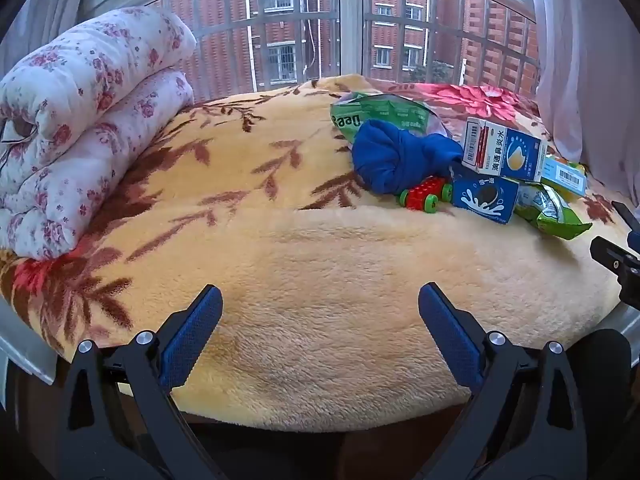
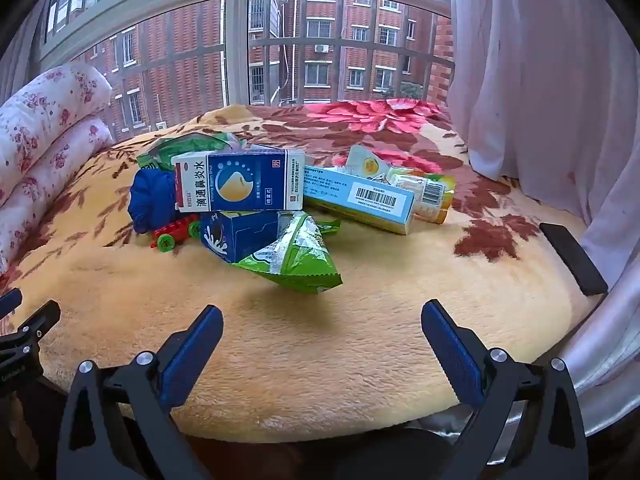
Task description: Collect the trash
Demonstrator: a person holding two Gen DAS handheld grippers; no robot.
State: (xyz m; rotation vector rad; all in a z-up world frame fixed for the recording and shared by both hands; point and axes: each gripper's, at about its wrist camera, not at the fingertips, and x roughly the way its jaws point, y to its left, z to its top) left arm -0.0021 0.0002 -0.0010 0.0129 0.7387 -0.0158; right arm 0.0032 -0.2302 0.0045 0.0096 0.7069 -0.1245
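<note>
The trash sits in one heap on the bed (image 2: 320,340), on the plush yellow blanket (image 1: 300,260); from the right tongs (image 2: 322,336) it lies straight ahead and a little to the left, while from the left tongs (image 1: 320,316) it lies well off to the right and farther up the bed; the right hand is judged the nearer one.

Closest to the right tongs is the green snack bag (image 2: 292,260), its crimped lower edge pointing toward them and its long axis running from near right up to far left; just behind it, touching, is a small blue carton (image 2: 236,234), and on top of that rests a white and blue medicine box (image 2: 240,182) lying long side across the view; to the right a pale blue box with a barcode (image 2: 360,200) slants away beside a yellow pouch (image 2: 424,192).

A blue cloth bundle (image 1: 396,158) and a red toy car (image 1: 426,194) lie at the heap's left edge; these look like belongings rather than trash.

Both tongs are spread wide with nothing between the pads, and both tilt downward toward the blanket without touching the heap; no bin is in view.

A folded floral quilt (image 1: 80,120) lies far left.
</note>
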